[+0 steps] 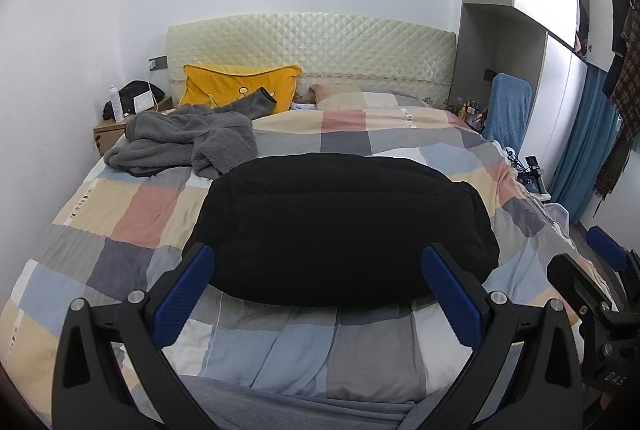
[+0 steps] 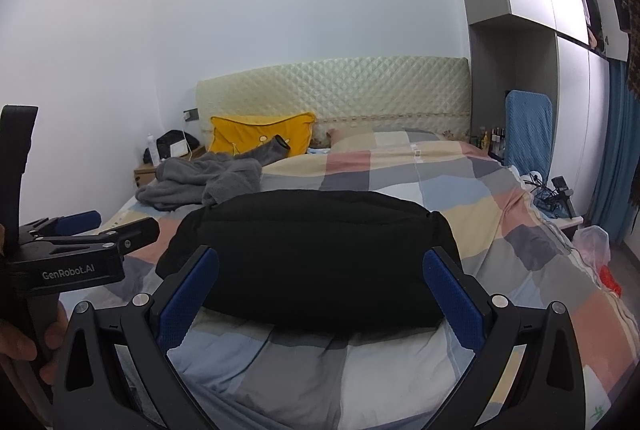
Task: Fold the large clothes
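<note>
On the far left side of the bed sits a wooden nightstand (image 1: 107, 133) carrying a white bottle (image 1: 116, 104) and a black bag (image 1: 138, 91). Just right of it, a crumpled grey fleece garment (image 1: 184, 141) lies on the patchwork checked duvet (image 1: 132, 213), one sleeve reaching up against a yellow cushion (image 1: 236, 85) that leans on the quilted cream headboard (image 1: 320, 45).

Toward the middle of the bed rests the black jacket (image 1: 340, 230), folded into a compact, puffy rectangular bundle lying flat on the duvet near the foot end. Neither tool touches it. The left gripper (image 1: 318, 270) hovers low in front of the bundle, its blue-padded fingers (image 1: 186, 294) spread wide apart and holding nothing. In the right wrist view this same tool appears at the left edge, held by a hand (image 2: 24, 342).

The right gripper (image 2: 320, 278) hangs beside it, also before the bundle's near edge, its blue fingers (image 2: 454, 298) likewise wide apart and empty.

Further right, past the bed's edge, a blue towel-covered chair back (image 2: 528, 129) stands by a grey wardrobe (image 2: 568, 29), with a blue curtain (image 2: 616, 149) at the far right.
</note>
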The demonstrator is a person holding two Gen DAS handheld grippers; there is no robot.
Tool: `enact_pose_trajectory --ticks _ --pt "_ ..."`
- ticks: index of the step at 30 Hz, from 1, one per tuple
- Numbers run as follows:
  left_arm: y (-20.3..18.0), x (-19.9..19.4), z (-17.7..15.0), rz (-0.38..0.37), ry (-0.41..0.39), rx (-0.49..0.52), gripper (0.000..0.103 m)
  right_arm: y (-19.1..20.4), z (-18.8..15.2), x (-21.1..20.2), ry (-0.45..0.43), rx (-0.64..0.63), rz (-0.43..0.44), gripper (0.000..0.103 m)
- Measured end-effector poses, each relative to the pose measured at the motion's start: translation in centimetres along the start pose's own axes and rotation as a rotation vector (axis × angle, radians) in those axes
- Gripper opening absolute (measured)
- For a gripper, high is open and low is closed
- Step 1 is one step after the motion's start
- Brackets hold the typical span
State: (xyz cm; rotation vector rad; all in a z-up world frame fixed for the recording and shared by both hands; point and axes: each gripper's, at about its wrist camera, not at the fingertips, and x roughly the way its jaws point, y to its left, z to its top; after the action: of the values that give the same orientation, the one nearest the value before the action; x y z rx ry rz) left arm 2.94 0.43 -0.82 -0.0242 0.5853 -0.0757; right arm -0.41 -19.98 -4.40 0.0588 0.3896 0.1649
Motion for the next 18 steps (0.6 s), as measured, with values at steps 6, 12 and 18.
enact_pose_trajectory --ticks 6,12,18 --pt "0.13 0.42 -0.07 -0.001 0.003 0.005 0.103 -0.25 -0.12 0.29 0.004 0.007 -0.006 0.103" --pt "0.41 0.63 -0.27 -0.009 0.007 -0.001 0.103 -0.44 -0.16 0.53 0.011 0.009 -0.003 0.103" --pt "0.42 0.69 -0.32 -0.013 0.008 -0.002 0.103 -0.49 -0.11 0.60 0.011 0.008 -0.004 0.103"
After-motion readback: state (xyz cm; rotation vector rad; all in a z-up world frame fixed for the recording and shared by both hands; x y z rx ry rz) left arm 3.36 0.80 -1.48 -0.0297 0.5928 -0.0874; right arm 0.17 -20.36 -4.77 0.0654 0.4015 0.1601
